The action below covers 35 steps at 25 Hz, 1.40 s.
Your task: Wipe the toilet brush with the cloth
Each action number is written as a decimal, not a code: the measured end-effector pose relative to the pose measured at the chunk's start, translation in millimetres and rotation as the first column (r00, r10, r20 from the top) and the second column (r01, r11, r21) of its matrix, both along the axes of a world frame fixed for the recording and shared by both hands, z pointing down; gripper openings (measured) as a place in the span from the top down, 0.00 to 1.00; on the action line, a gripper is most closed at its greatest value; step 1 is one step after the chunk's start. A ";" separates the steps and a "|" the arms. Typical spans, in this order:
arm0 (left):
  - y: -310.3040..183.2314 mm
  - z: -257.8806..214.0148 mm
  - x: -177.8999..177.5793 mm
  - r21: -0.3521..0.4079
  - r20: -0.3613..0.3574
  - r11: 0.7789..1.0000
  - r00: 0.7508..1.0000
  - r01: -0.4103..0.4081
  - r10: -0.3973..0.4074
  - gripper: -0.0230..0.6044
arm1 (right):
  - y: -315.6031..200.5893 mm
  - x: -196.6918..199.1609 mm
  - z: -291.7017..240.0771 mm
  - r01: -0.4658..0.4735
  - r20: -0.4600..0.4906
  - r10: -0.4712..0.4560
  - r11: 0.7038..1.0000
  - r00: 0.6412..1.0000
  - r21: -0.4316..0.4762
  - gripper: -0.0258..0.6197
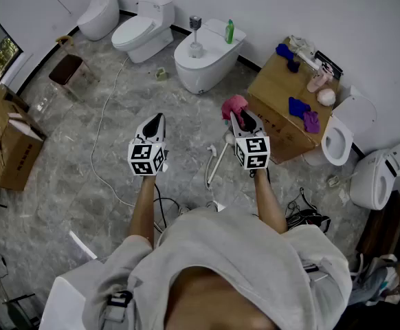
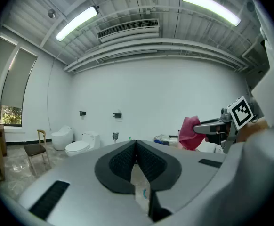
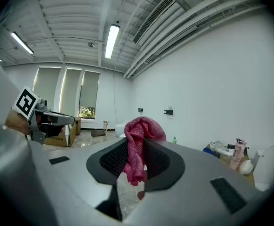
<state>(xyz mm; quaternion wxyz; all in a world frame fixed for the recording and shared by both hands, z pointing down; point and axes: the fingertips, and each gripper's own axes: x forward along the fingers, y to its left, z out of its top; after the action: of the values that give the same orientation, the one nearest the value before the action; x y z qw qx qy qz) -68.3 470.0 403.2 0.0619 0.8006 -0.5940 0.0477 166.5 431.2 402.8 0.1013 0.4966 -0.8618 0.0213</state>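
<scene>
The right gripper [image 1: 238, 118] pinches a soft, light pink cloth [image 3: 138, 132], likely best kept bunched; the left gripper [image 1: 157, 120] is pressed together, empty.

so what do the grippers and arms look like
Both the left gripper and right gripper have light grey bodies tapering to black ribbed jaw pads. Each carries a white cube printed with black square markers. The person wears a pale short-sleeved top; forearms are bare.
</scene>
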 end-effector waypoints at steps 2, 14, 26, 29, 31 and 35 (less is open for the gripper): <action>2.0 1.1 2.9 -0.003 0.002 1.000 1.000 -0.001 0.001 0.93 | 2.5 2.2 2.0 0.000 0.001 0.000 1.000 1.000 -0.004 0.80; 7.3 3.5 19.1 -0.017 0.009 1.000 1.000 0.012 -0.012 0.93 | 4.6 21.6 4.4 0.006 0.039 -0.005 1.000 0.999 -0.016 0.80; -2.0 24.7 41.2 -0.056 0.018 0.997 0.999 0.043 -0.042 0.93 | -10.5 41.2 28.3 0.054 0.007 -0.054 0.997 0.999 -0.055 0.80; -17.0 29.8 39.2 -0.064 0.007 0.997 0.999 0.043 -0.043 0.93 | -26.4 36.5 30.6 0.060 0.005 -0.059 0.997 0.998 -0.057 0.80; -31.3 31.7 38.0 -0.063 -0.003 0.997 0.999 0.040 -0.040 0.93 | -39.8 32.9 32.3 0.062 0.004 -0.061 0.996 0.998 -0.057 0.80; -70.1 37.7 34.6 -0.058 -0.014 0.998 1.000 0.024 -0.025 0.93 | -73.1 25.8 37.4 0.060 -0.008 -0.060 0.997 0.998 -0.054 0.80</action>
<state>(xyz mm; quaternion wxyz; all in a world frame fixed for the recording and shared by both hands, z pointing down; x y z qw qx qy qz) -33.8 399.9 440.9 0.0899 0.7915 -0.6017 0.0584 192.3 358.1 440.2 0.1194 0.4677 -0.8749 0.0390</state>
